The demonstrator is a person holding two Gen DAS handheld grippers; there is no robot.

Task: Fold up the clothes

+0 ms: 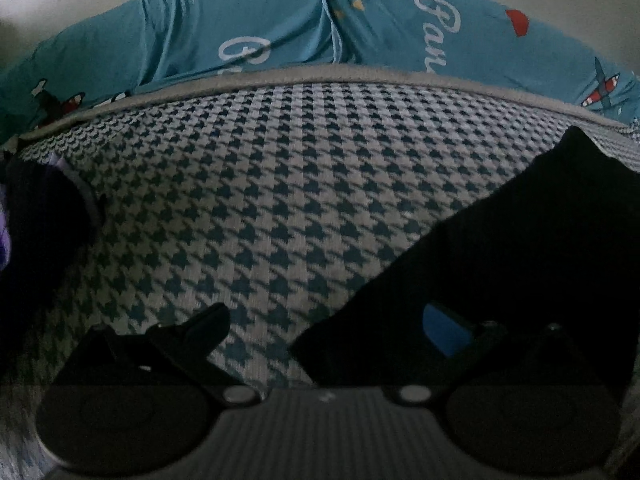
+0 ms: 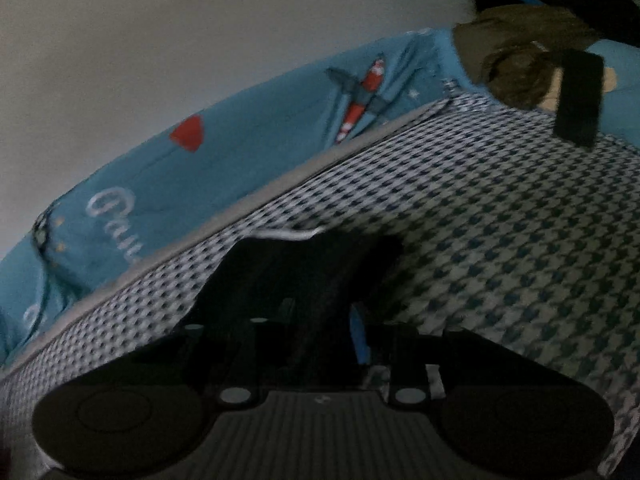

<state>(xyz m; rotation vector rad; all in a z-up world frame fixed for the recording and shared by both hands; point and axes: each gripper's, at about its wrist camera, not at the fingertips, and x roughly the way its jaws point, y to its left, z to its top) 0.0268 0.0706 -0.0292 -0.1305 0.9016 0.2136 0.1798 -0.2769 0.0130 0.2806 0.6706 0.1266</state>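
Left gripper [image 1: 320,320] spread apart; right gripper [image 2: 320,320] clamped on black garment [image 2: 304,272], dark, flat on houndstooth blanket [image 2: 500,240].

Black tool [image 1: 324,332], blue pads [image 1: 446,330], silver screws [image 1: 237,395].

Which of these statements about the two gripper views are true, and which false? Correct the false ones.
1. The surface under the grippers is a houndstooth mat. True.
2. The sheet behind the mat is plain red. False: it is blue, with white script and aeroplane prints.
3. The left gripper is open. True: its fingers stand wide apart, one over bare mat, one at the dark cloth.
4. The right gripper is over bare mat. False: dark cloth lies between its fingers.
5. The wall is tiled. False: it is plain and pale.
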